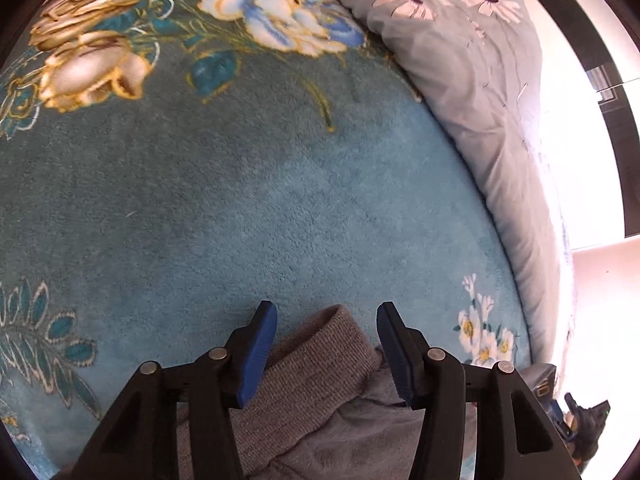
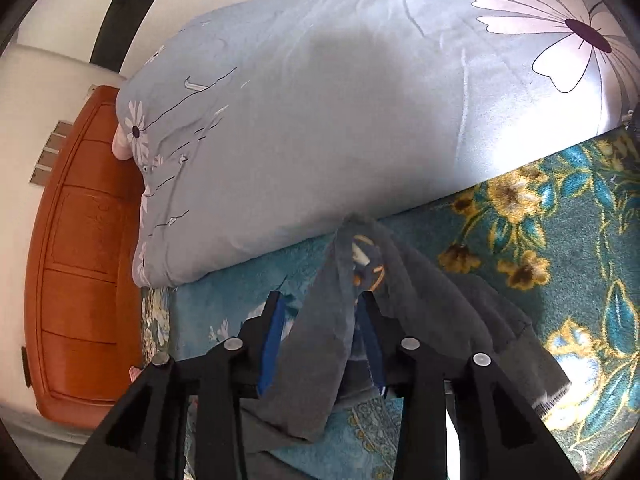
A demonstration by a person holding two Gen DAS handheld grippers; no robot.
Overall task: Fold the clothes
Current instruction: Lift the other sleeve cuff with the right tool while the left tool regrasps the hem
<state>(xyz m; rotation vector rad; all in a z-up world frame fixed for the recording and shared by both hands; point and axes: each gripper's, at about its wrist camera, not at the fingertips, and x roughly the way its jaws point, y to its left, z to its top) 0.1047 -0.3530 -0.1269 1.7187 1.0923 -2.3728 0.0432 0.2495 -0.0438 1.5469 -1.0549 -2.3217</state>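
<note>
No brand name, label text or other writing can be read in either view. Inside the grey garment (image 2: 320,344), in the right wrist view, there is a small white tag (image 2: 360,257) and an orange loop-shaped mark near it, but both are too small to read.

The garment is a grey piece of clothing made of soft, slightly fuzzy cloth. In the left wrist view its ribbed cuff (image 1: 320,356), with fine knitted lines, is brownish grey and lies flat on the blanket (image 1: 248,200). The smoother grey cloth continues behind the cuff toward the camera. The left gripper (image 1: 326,320) has its blue fingers (image 1: 260,352) apart, one on each side of the cuff, and they do not press it.

In the right wrist view the garment looks darker. It rises to a peak in front of the right gripper (image 2: 322,308), and a long flap hangs down between the fingers (image 2: 272,344). These fingers also stand apart; the flap touches or covers the one on the right side of the picture, but I cannot tell if it is held.

The garment lies on a bed covered with a teal blanket with gold and white flowers. A pale blue quilt (image 2: 340,120) with white daisies lies just behind it, and a brown wooden headboard (image 2: 80,260) stands at the end.
</note>
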